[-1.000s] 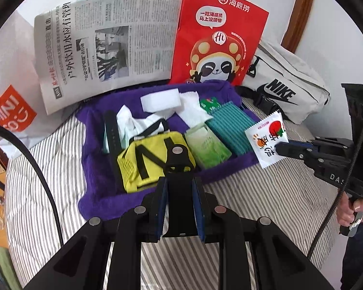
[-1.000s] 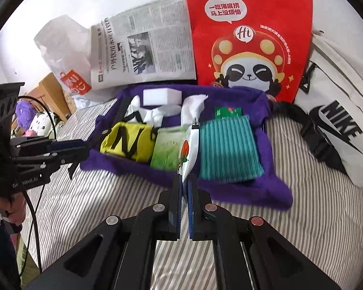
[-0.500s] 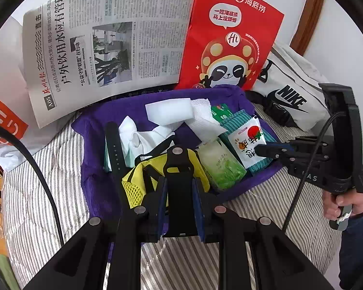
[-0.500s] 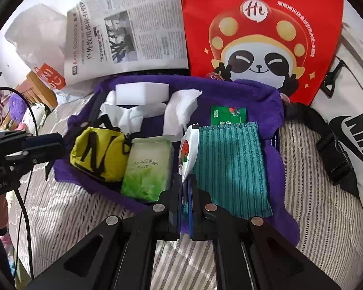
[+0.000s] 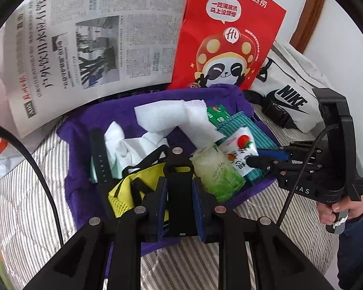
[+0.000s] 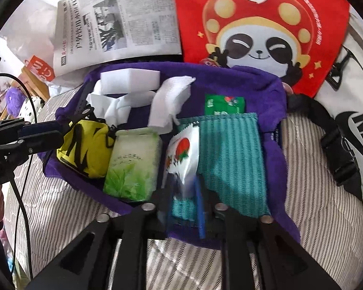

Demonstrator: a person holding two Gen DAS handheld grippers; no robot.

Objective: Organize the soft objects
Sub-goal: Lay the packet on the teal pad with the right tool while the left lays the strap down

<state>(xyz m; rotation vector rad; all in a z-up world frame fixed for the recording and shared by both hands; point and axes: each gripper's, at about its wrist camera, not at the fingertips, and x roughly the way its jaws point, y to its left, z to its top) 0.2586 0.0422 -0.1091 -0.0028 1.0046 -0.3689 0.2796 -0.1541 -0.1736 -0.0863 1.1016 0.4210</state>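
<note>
A purple fleece cloth (image 6: 266,89) lies spread on a bed with a grey-and-white striped cover (image 6: 314,217), serving as the sorting area for soft things. Along its near edge sit, from left to right, a yellow mesh pouch with black straps (image 6: 84,149), a green-and-white pack of tissues (image 6: 133,162) and a teal ribbed cloth (image 6: 232,159); white tissue sheets (image 6: 169,101), a white foam block (image 6: 130,79) and a small green packet (image 6: 223,104) fill the far side. The right hand-held gripper (image 6: 185,193) reaches in over the near edge with its jaws parted a little around the lower end of a white snack sachet printed with a red tomato (image 6: 184,154), which stands tilted in the gap between tissue pack and teal cloth, apparently being slotted there to keep the row tidy; motion blur makes it hard to tell whether the sachet is pinched or just released. The left hand-held gripper (image 5: 179,193) hovers over the yellow pouch, closed on a black strap-like tab (image 5: 179,176), probably steadying it. A newspaper (image 5: 96,36), a red panda-print bag (image 5: 230,36) and a white sling bag (image 5: 290,96) lean behind the far edge.
</note>
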